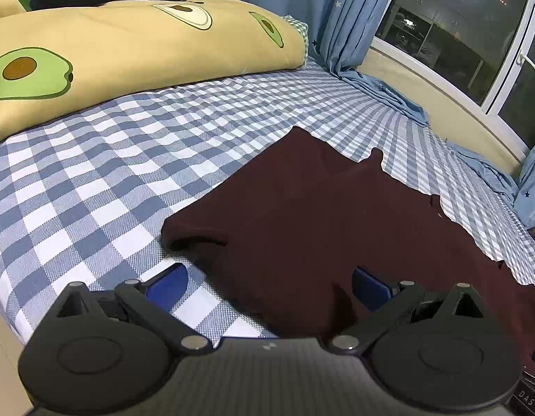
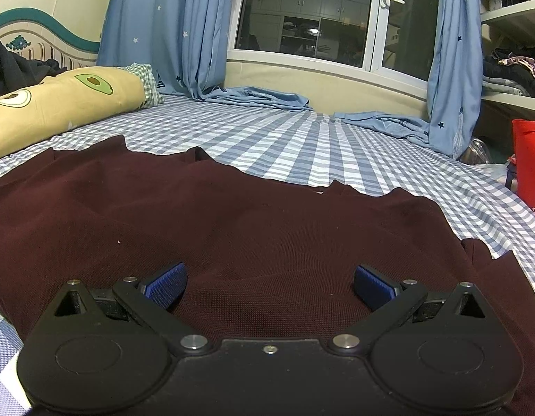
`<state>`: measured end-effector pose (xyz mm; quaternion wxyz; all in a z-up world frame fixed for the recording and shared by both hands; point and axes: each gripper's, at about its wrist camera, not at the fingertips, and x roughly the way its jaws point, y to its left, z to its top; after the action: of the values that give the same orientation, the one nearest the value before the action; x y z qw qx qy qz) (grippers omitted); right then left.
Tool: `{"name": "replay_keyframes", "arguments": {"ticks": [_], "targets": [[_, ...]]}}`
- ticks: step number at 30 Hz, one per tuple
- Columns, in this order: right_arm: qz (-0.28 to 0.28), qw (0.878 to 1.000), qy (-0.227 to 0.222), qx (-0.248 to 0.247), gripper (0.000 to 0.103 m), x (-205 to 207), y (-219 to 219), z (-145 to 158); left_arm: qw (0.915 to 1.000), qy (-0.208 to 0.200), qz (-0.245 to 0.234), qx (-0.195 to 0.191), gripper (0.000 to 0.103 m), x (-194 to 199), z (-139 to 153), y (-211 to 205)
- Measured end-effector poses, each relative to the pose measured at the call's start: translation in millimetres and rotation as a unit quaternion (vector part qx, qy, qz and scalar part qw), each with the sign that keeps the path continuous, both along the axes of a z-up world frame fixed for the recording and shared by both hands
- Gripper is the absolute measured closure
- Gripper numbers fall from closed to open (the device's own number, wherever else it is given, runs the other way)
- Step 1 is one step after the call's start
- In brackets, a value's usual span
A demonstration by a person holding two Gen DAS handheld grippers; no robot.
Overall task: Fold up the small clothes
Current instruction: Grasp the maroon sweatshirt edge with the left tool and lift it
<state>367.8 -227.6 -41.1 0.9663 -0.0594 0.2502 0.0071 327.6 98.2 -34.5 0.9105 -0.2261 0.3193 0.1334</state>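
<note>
The dark maroon knit garment (image 2: 232,228) lies spread almost flat on the blue-and-white checked bed sheet (image 1: 94,173), near the front edge. No finished fold is visible, so the folding seems to be only at its start. The left gripper (image 1: 267,286) and the right gripper (image 2: 270,282) both stand wide and hold nothing.

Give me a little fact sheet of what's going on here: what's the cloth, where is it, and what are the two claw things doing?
garment: dark maroon garment, spread mostly flat
surface: blue-and-white checked bedsheet
left gripper: open, at the garment's near edge, one finger over sheet, one over cloth
right gripper: open, low over the middle of the garment, holding nothing
nearby: avocado-print duvet, blue star curtains, red bag
folding: none visible yet
</note>
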Motion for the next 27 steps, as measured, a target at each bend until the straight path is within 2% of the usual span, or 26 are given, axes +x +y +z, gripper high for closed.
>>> {"name": "replay_keyframes", "arguments": {"ticks": [5,8,10,16,22,27], "targets": [[0.000,1.000,0.000,0.000,0.000,0,0,0,1.0000,-0.001,0.005,-0.002,0.002,1,0,1],[0.000,1.000,0.000,0.000,0.000,0,0,0,0.9997,-0.016,0.014,-0.006,0.019,-5,0,2],[0.000,1.000,0.000,0.000,0.000,0,0,0,0.9988,-0.035,0.022,-0.028,0.037,-12,-2,8],[0.000,1.000,0.000,0.001,0.000,0,0,0,0.9934,-0.068,0.045,-0.080,0.064,-22,-12,26],[0.000,1.000,0.000,0.001,0.000,0,0,-1,0.9913,-0.089,0.044,-0.087,0.079,-22,-5,27],[-0.001,1.000,0.001,0.005,0.000,0,0,0,0.9869,-0.146,0.007,-0.069,0.087,-23,21,14]]}}
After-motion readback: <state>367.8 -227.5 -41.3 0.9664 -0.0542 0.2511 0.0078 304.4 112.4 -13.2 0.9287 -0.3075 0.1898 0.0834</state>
